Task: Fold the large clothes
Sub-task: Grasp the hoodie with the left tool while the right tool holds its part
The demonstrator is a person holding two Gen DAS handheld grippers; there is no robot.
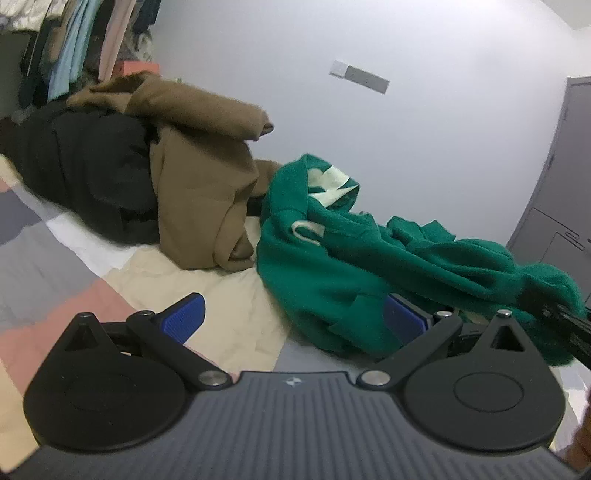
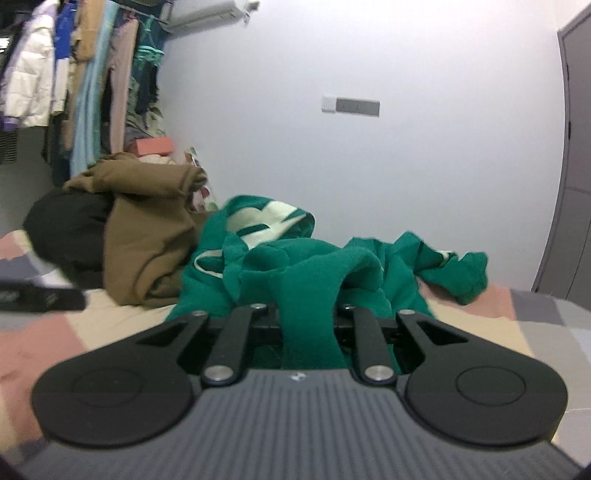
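From the left wrist, the left gripper (image 1: 291, 317) hangs with its blue-padded fingers (image 1: 184, 319) spread wide apart and holding nothing, the right-hand pad tucked against the near hem of a crumpled green hoodie (image 1: 332, 258) that lies unfolded on a patchwork quilt (image 1: 66, 295) of pink, grey and cream squares. Just beside the hoodie, farther back, a brown sweatshirt (image 1: 199, 192) and a black garment (image 1: 81, 173) sit heaped together, also unfolded; the right gripper's dark fingers enter at the far right edge, buried in green fabric. A pale wall (image 1: 406, 147) with a switch plate (image 1: 360, 75) rises behind, a grey door (image 1: 561, 192) to the right and hanging clothes at top left. From the right wrist, the right gripper (image 2: 308, 321) is clamped on a bunched fold of the green hoodie, cloth rising between its closed jaws. The same brown and black heap lies behind, beside a rack of hanging clothes (image 2: 92, 81) and a wall-mounted air conditioner (image 2: 210, 13). Folding appears barely begun: one garment only gripped, nothing flattened or stacked, and all three pieces left to do.
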